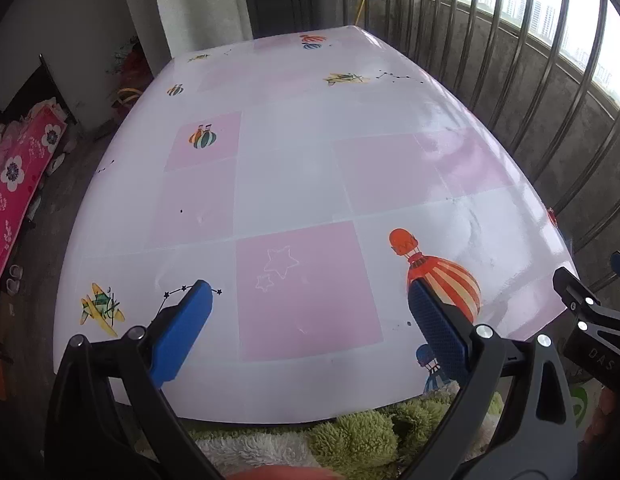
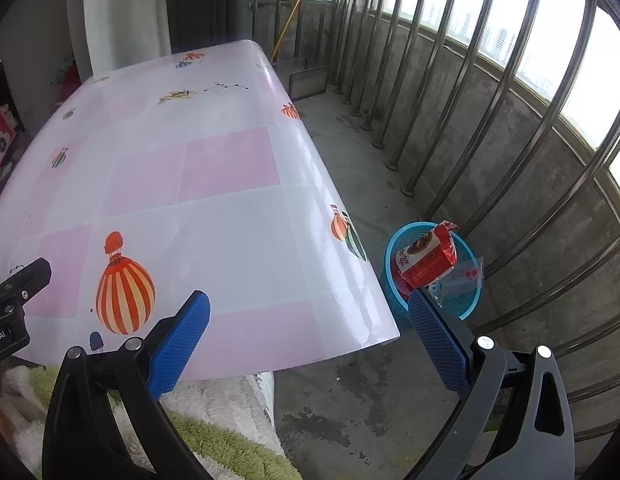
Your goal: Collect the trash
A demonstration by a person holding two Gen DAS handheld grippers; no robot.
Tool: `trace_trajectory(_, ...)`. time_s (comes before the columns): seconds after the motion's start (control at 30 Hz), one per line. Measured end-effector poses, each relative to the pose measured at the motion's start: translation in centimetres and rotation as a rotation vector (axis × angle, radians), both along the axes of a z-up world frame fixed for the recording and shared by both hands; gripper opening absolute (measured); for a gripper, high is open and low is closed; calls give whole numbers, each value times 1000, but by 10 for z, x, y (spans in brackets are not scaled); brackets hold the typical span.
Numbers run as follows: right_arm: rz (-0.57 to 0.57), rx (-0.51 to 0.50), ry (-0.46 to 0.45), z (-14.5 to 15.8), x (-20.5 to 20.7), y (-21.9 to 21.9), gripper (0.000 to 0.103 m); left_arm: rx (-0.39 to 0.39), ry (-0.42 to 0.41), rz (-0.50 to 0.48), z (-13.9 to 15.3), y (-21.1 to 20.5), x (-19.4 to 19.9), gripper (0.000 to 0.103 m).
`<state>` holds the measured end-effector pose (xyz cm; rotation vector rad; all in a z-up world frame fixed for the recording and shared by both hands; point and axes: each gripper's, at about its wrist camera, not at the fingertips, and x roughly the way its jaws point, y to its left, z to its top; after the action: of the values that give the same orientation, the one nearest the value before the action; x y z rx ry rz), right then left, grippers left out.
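Note:
A blue mesh trash basket (image 2: 468, 304) stands on the concrete floor right of the table. A red snack wrapper (image 2: 428, 260) sticks out of its top, with a clear plastic bag (image 2: 466, 276) beside it. My right gripper (image 2: 310, 304) is open and empty, above the table's near right corner, left of the basket. My left gripper (image 1: 310, 300) is open and empty over the near edge of the table (image 1: 289, 184), which has a pink-and-white cloth with balloon prints. The right gripper's body shows at the right edge of the left wrist view (image 1: 590, 320).
Metal railing bars (image 2: 490, 92) and a low concrete wall run along the right. A green and white fluffy cloth (image 1: 350, 436) lies below the table's near edge. A pink floral blanket (image 1: 13, 184) lies at the left. A broom (image 2: 289, 20) leans at the back.

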<state>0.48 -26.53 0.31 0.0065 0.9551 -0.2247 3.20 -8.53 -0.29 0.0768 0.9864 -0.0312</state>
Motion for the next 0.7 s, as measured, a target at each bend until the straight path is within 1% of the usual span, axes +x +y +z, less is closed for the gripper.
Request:
trace_trajectory(0.33,-6,-2,-7,3,1,-3,97,12,-13,-63,2,-16,-6,94)
trace_trajectory(0.7,-2,-2,-9,5,0,-1,97,5,-16,-39,4,-12,-4,94)
